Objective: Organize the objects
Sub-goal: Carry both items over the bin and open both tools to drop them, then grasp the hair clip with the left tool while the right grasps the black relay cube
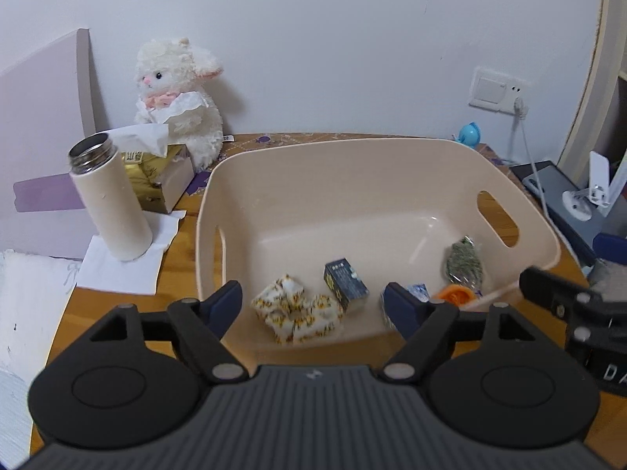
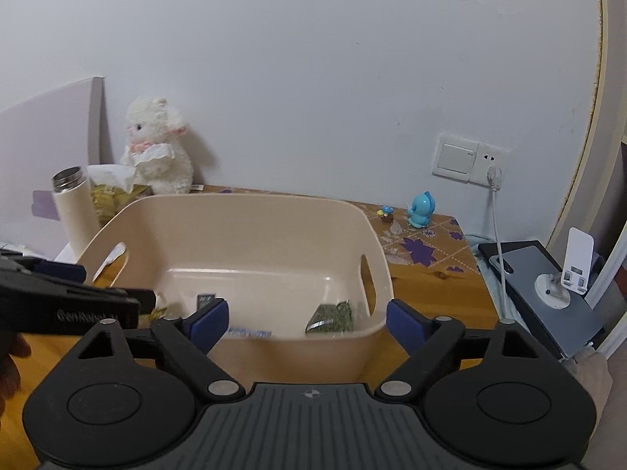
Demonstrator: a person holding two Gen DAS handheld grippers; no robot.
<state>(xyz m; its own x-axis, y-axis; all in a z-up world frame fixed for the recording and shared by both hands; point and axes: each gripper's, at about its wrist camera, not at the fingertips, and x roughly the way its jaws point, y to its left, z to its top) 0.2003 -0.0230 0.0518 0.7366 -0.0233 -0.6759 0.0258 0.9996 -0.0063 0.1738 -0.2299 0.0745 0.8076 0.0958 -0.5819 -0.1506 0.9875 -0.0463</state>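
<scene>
Beige tub on the wooden worktop, small packets inside

The tub (image 1: 352, 180) holds yellow-patterned sachets (image 1: 298, 313), a dark little box (image 1: 345, 284), a green packet (image 1: 464, 262) and an orange piece (image 1: 454, 295). The left gripper (image 1: 313, 303) and right gripper (image 2: 305, 321) hover at its near rim, jaws spread, empty. A white flask (image 1: 109, 199), tissue box (image 1: 164, 176) and plush lamb (image 1: 176, 94) stand leftward by the white wall.
</scene>
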